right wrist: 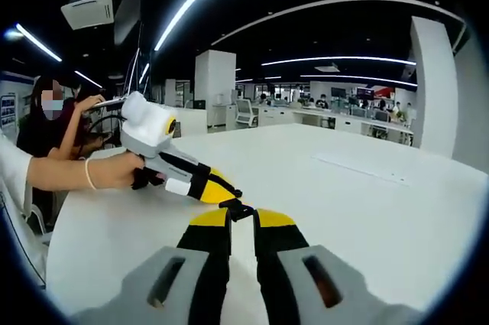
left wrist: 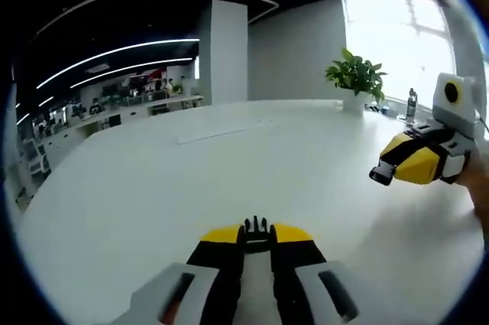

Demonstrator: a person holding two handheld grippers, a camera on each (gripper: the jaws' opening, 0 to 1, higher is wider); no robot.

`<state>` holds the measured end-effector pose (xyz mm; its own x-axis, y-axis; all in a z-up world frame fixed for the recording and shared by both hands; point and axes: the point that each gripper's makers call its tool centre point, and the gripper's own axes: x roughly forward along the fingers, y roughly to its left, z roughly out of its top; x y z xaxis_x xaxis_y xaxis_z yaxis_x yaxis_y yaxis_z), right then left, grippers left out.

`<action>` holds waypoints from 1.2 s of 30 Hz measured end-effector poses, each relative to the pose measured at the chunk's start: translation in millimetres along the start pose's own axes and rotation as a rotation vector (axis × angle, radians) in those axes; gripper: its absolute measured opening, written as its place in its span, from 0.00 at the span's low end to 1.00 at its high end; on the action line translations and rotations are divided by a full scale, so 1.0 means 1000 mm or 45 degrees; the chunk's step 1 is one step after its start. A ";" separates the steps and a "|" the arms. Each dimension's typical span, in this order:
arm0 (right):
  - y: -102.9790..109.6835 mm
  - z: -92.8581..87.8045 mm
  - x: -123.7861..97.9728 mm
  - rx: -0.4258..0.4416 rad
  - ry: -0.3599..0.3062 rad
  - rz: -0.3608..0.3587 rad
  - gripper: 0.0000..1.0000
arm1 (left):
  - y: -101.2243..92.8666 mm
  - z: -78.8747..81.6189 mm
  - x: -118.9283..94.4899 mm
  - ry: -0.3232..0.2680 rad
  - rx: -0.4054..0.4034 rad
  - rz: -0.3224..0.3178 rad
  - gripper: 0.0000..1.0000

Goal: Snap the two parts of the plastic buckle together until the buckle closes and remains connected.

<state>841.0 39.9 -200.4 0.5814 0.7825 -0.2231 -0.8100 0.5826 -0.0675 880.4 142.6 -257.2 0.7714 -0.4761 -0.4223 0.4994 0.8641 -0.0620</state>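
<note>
In the left gripper view, my left gripper (left wrist: 257, 237) is shut on a black buckle part (left wrist: 257, 227), whose prongs stick out past the jaw tips above the white table (left wrist: 191, 187). The right gripper (left wrist: 382, 174) comes in from the right, a good way off, with its dark tip pointing left. In the right gripper view, my right gripper (right wrist: 240, 218) is shut on the other black buckle part (right wrist: 238, 209). The left gripper (right wrist: 229, 192), held by a hand (right wrist: 122, 172), reaches in from the left. Its tip hangs just above and close to that part.
A potted plant (left wrist: 356, 76) and a bottle (left wrist: 411, 103) stand at the table's far edge by the window. A flat white sheet (left wrist: 221, 131) lies farther back on the table. A seated person (right wrist: 46, 126) is at the left of the right gripper view.
</note>
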 end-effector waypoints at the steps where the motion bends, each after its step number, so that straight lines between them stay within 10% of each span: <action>1: 0.000 0.000 0.000 -0.001 0.002 0.001 0.11 | 0.000 0.000 -0.001 -0.002 0.005 -0.008 0.12; 8: 0.001 -0.004 0.002 0.004 0.016 0.009 0.11 | -0.008 0.002 -0.015 -0.036 0.048 -0.195 0.12; 16: 0.012 -0.009 0.009 -0.056 0.035 0.048 0.11 | -0.048 -0.006 -0.045 -0.077 0.266 -0.583 0.12; 36: 0.074 -0.020 0.023 -0.114 0.037 0.345 0.11 | -0.066 -0.034 -0.086 0.014 0.425 -0.891 0.12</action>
<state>793.0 96.2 -230.0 0.3414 0.8996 -0.2724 -0.9398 0.3304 -0.0867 767.4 132.3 -247.5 0.2293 -0.8900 -0.3942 0.9628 0.2669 -0.0427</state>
